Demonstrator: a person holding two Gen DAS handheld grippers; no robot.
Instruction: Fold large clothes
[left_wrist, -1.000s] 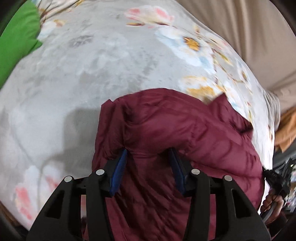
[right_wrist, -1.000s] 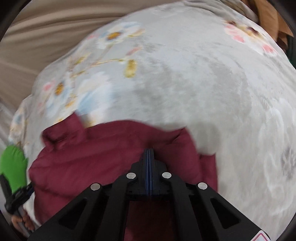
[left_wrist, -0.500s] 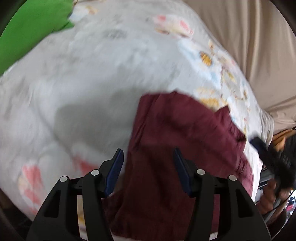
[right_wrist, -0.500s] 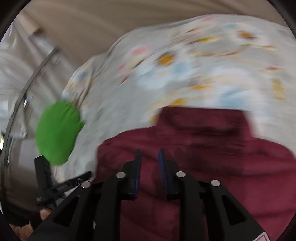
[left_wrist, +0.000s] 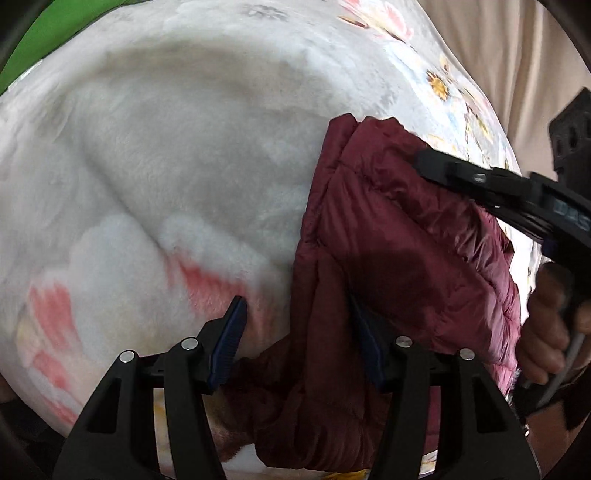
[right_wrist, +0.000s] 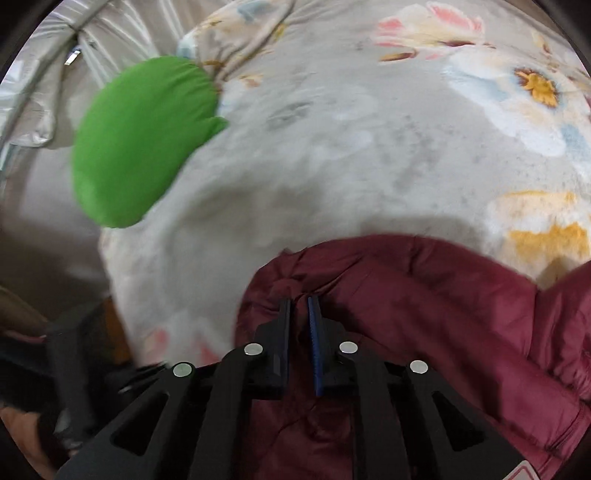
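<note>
A maroon quilted puffer jacket (left_wrist: 399, 254) lies folded in a bundle on a grey floral blanket (left_wrist: 166, 147). My left gripper (left_wrist: 299, 317) is open and empty, its fingers straddling the jacket's left edge near the bed's front. The jacket also shows in the right wrist view (right_wrist: 424, 314). My right gripper (right_wrist: 300, 306) has its fingers narrowly apart over the jacket's near corner, with a little fabric bunched at the tips; I cannot tell whether it pinches it. The right gripper also appears in the left wrist view (left_wrist: 491, 184), above the jacket's right side.
A green cushion (right_wrist: 140, 140) lies at the blanket's (right_wrist: 332, 147) far left edge. Beige bedding (left_wrist: 517, 55) lies beyond the blanket on the right. The hand holding the right gripper (left_wrist: 546, 332) is at the bed's right edge.
The left gripper let go of the jacket, opened, and shifted left to its edge. The right gripper, shut a second ago, parted slightly and swung left over the jacket.
</note>
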